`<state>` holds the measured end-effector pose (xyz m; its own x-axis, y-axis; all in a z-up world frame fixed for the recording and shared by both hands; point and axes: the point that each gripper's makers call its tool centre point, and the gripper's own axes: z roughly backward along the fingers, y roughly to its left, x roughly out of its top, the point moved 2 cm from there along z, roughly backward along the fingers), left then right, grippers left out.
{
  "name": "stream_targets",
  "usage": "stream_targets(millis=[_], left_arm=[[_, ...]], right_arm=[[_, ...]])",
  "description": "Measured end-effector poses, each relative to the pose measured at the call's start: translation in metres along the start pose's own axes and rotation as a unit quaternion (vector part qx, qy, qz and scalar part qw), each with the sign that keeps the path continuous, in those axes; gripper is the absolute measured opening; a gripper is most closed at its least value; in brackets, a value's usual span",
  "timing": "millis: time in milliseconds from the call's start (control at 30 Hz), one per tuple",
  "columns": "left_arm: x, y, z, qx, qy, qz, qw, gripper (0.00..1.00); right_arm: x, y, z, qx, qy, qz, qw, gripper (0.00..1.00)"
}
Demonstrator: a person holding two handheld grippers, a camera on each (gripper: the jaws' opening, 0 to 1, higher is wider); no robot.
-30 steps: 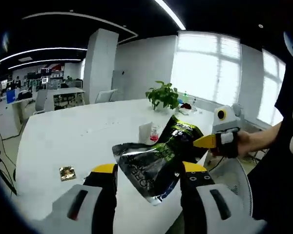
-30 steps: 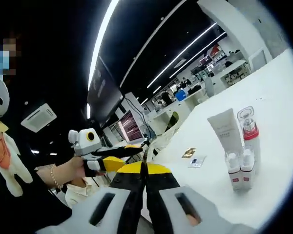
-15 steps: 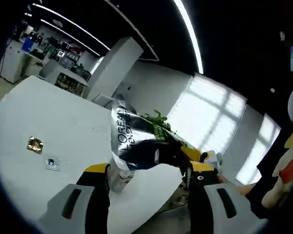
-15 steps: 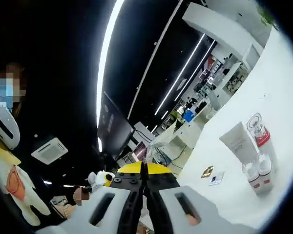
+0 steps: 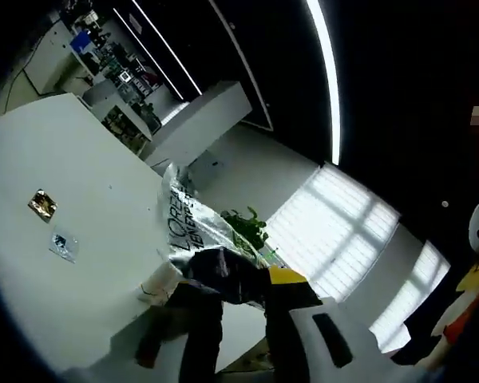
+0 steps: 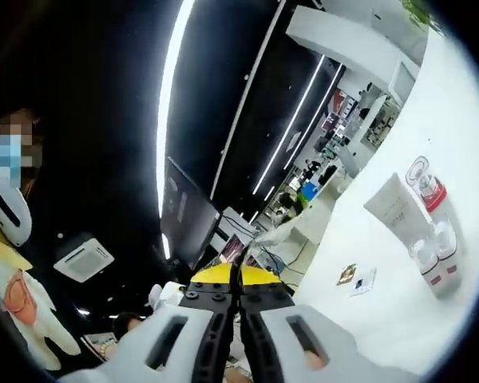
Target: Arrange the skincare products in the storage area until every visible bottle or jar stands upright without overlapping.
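Gripping: left gripper (image 5: 243,291) jaws clamp the silver pouch (image 5: 193,233), held above the white table (image 5: 72,263).
Right gripper (image 6: 233,286): jaws pressed together, nothing visible between.
Bottles: tube (image 6: 397,209) and small bottles (image 6: 437,254) upright, clustered on the table.

Bare white table (image 6: 399,311) lies open beside the clustered bottles (image 6: 435,239).

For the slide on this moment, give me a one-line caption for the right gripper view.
Right gripper, jaws shut, tilted toward the ceiling; white tube and small bottles stand grouped on the white table.
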<state>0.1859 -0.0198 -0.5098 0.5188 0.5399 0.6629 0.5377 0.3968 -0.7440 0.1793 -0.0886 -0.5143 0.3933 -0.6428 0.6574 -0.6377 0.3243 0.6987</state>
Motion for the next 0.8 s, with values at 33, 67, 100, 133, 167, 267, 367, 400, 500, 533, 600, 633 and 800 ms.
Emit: stream_targets(millis=[33,67,100,133,167,267,367,400,500,533,600,633,800], left_arm=[[0.001,0.000,0.000,0.000,-0.002,0.002,1.0000,0.10],[0.002,0.000,0.001,0.002,-0.003,0.003,1.0000,0.09],[0.002,0.000,0.001,0.002,-0.002,0.003,1.0000,0.08],[0.003,-0.001,0.002,-0.002,-0.001,0.008,1.0000,0.06],[0.005,-0.002,0.002,-0.004,-0.001,0.016,0.9999,0.05],[0.008,-0.005,0.004,-0.014,0.008,0.012,0.9998,0.02],[0.007,-0.007,0.005,-0.015,0.037,-0.031,0.9987,0.02],[0.007,-0.009,0.006,-0.019,0.048,-0.054,0.9972,0.01],[0.004,-0.014,0.009,-0.034,0.093,-0.108,0.9892,0.01],[0.003,-0.016,0.009,-0.036,0.105,-0.125,0.9859,0.01],[0.001,-0.022,0.012,-0.054,0.136,-0.154,0.9771,0.01],[0.001,-0.024,0.013,-0.062,0.147,-0.165,0.9734,0.01],[-0.003,-0.046,0.020,-0.131,0.210,-0.173,0.9534,0.01]], right_arm=[[-0.001,-0.001,0.000,-0.002,0.001,0.000,1.0000,0.01],[-0.002,-0.001,0.001,-0.003,0.004,0.000,1.0000,0.01],[-0.003,-0.001,0.001,-0.003,0.006,0.002,1.0000,0.01],[-0.005,-0.001,0.002,-0.003,0.010,0.002,0.9999,0.01],[-0.007,-0.001,0.002,-0.004,0.014,0.001,0.9999,0.01],[-0.014,-0.002,0.004,-0.007,0.031,0.014,0.9994,0.04],[-0.020,-0.006,0.009,-0.013,0.054,0.028,0.9981,0.09],[-0.021,-0.008,0.010,-0.016,0.061,0.036,0.9974,0.11],[-0.022,-0.012,0.020,-0.018,0.082,0.050,0.9952,0.15],[-0.020,-0.014,0.024,-0.022,0.086,0.054,0.9946,0.15],[-0.016,-0.018,0.031,-0.025,0.095,0.066,0.9930,0.19],[-0.015,-0.018,0.032,-0.025,0.096,0.066,0.9929,0.19],[0.003,-0.016,0.036,-0.001,0.096,0.069,0.9930,0.22]])
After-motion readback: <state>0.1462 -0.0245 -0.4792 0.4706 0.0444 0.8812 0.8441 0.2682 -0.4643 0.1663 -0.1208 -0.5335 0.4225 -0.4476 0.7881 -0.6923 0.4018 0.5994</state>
